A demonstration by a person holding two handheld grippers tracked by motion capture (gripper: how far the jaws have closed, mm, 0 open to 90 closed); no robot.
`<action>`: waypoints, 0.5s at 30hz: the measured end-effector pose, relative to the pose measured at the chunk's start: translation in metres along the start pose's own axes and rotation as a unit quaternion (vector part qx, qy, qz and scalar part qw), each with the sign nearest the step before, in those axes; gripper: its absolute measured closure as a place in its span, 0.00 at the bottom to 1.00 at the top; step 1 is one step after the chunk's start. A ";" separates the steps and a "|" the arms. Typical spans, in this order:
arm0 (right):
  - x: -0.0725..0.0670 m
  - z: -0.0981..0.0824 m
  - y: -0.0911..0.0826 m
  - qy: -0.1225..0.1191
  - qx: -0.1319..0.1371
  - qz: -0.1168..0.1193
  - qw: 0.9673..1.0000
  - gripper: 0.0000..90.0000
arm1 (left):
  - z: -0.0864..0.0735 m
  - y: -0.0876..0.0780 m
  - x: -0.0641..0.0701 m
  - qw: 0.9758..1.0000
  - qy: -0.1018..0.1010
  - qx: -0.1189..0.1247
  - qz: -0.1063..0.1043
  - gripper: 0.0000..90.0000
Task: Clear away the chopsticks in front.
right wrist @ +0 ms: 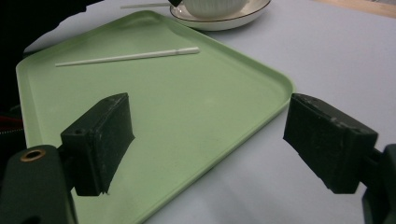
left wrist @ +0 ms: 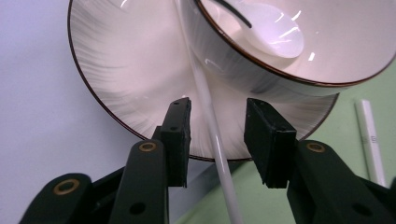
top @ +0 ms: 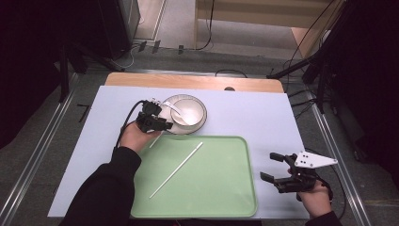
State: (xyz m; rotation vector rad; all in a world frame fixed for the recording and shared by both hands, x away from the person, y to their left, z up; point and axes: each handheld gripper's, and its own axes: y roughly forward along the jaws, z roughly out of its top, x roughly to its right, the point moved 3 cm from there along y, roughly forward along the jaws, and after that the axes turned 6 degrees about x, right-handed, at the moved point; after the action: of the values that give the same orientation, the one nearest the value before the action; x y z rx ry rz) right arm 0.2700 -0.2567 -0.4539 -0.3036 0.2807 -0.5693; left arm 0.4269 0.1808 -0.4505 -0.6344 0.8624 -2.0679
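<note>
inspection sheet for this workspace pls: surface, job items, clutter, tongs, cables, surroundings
Surface: pale sheet over a wooden table; green tray at the near edge.
Job's things: white stick leaning on the saucer, between the left tongs' jaws; second stick flat on the tray.
Other things: bowl with a spoon on the saucer.
Clutter: nothing seen.
Grippers: left tongs around the stick, pads not yet touching; right tongs open, right of the tray, nothing between them.
Cables: black cable from the left tongs; more on the floor.
Surroundings: dark stands, floor rails.
</note>
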 end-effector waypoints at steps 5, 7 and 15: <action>0.000 0.000 -0.001 0.001 0.001 -0.002 1.000 0.18 | -0.001 0.006 0.001 1.000 0.002 -0.003 0.004 0.75; 0.000 -0.001 -0.002 0.001 0.000 -0.004 1.000 0.18 | -0.001 0.008 0.000 1.000 -0.001 -0.004 0.005 0.77; -0.001 -0.001 -0.003 0.001 0.001 -0.004 1.000 0.18 | -0.001 0.016 -0.002 1.000 -0.025 -0.008 0.017 0.85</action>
State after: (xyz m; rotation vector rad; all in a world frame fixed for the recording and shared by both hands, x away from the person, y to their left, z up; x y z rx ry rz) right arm 0.2676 -0.2590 -0.4540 -0.3030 0.2810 -0.5775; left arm 0.4352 0.1748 -0.4635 -0.6729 0.8555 -2.0094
